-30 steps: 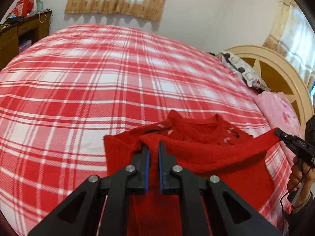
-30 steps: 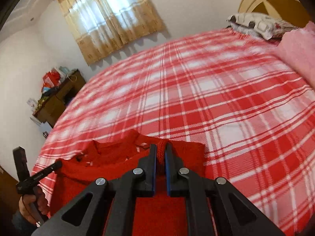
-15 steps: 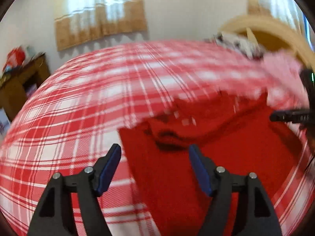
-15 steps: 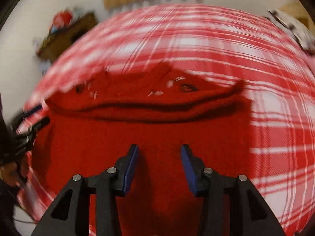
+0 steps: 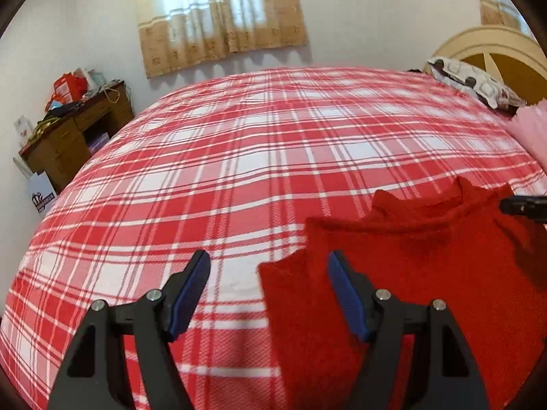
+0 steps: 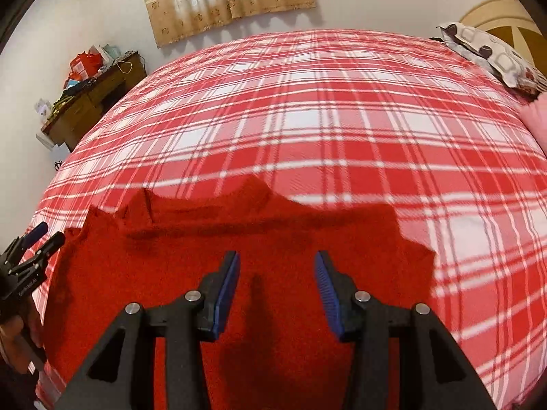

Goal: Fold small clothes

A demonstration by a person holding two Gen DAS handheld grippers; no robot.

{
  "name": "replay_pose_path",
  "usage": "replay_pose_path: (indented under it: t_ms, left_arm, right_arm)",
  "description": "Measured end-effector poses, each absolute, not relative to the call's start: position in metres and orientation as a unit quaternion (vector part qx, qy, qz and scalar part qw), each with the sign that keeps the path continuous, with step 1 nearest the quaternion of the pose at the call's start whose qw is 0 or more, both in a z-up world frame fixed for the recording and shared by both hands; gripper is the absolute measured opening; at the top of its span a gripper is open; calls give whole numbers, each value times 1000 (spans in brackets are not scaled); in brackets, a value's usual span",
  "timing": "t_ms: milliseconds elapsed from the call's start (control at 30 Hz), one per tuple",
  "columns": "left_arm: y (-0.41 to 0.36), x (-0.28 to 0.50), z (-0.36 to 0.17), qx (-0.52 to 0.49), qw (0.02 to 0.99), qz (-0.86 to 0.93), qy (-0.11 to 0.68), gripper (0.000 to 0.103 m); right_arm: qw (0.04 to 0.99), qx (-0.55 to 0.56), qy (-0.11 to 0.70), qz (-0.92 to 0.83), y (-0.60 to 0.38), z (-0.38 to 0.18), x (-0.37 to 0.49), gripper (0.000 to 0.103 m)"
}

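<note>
soft daylight through the curtain (image 5: 218, 17); edges bulge, perhaps slightly blurred.

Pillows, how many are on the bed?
2: a patterned pillow by the headboard, and a pink one beside it at the picture's edge. More may be hidden.

A bed (image 5: 239, 157) covered by a red-and-white plaid sheet (image 6: 307, 109) fills the scene. A red knitted sweater (image 6: 273, 239) lies flat on its near edge, the top part folded down over the body. At the far right, by the headboard, rest a patterned pillow (image 5: 471, 82) and a pink blanket (image 5: 533, 130).
</note>
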State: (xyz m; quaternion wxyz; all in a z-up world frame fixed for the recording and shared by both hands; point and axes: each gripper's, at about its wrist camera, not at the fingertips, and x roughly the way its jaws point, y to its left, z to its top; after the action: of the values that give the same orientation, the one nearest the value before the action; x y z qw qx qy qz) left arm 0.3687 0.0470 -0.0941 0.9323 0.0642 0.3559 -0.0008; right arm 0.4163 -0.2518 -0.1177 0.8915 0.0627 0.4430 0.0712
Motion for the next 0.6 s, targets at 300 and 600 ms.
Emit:
replay_pose_path:
  t_ms: [300, 600]
  left_arm:
    - [65, 296, -97, 26, 931, -41, 360, 77]
    - [57, 243, -106, -30, 924, -99, 368, 61]
  right_arm:
    - [894, 68, 437, 75, -279, -107, 323, 50]
    - [901, 98, 421, 42, -311, -120, 255, 51]
